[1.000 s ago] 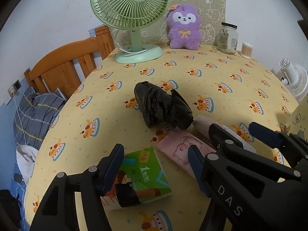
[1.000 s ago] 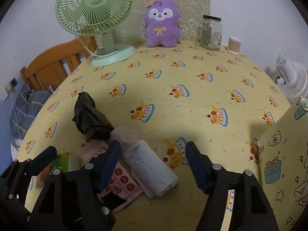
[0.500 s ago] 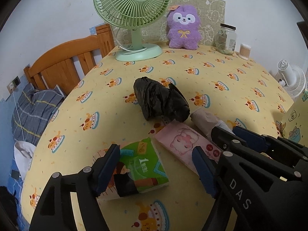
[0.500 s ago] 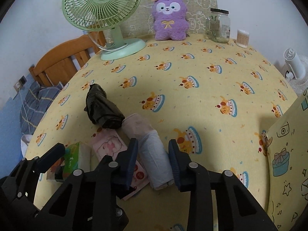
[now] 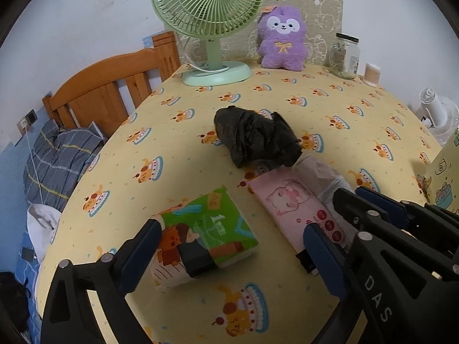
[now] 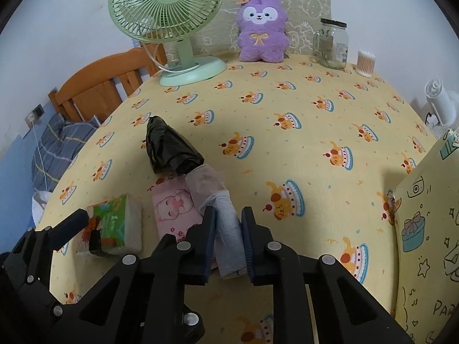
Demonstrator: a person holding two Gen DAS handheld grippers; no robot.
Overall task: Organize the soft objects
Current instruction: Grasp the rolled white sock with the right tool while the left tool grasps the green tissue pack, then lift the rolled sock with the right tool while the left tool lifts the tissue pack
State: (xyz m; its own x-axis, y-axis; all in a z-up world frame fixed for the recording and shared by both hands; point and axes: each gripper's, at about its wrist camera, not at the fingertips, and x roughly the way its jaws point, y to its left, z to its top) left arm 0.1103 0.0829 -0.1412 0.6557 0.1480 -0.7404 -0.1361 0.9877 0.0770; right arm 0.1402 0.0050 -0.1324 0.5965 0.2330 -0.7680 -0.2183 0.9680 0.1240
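On our cake-print surface (image 6: 287, 100), our right tool (image 6: 228, 236) clamps the white roll (image 6: 226, 223) for lifting while our left tool (image 5: 229, 255) is opening over the green tissue pack (image 5: 206, 229).

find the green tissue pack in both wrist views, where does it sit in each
Left wrist: green tissue pack sits low centre, between the fingers of the opening left gripper.
Right wrist: green tissue pack sits low left, left of the pink pack.
Shared landmark: black bag roll.

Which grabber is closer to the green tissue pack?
Left. The left gripper straddles the green tissue pack, jaws opening. The right gripper is shut on the white roll beyond.
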